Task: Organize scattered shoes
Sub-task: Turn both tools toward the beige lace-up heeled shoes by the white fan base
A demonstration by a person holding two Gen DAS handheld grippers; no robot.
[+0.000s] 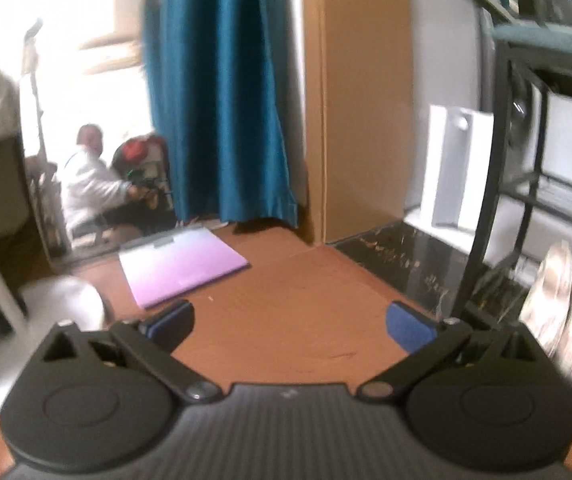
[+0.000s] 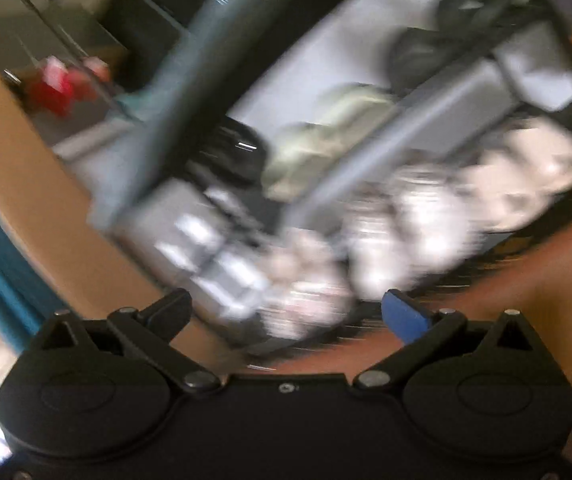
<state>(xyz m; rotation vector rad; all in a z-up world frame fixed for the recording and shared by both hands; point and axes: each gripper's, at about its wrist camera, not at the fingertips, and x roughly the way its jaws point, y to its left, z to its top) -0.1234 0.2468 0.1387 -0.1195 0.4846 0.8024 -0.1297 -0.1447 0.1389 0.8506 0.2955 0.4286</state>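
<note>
Empty spread tongs, blurred shoes beyond

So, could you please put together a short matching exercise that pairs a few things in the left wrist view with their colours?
Things:
1. curtain
2. folder on the floor
3. pads of the left tool
4. shoe rack frame

Colours:
A. black
B. pale purple
C. teal
D. blue

Pairs: 1-C, 2-B, 3-D, 4-A
</note>
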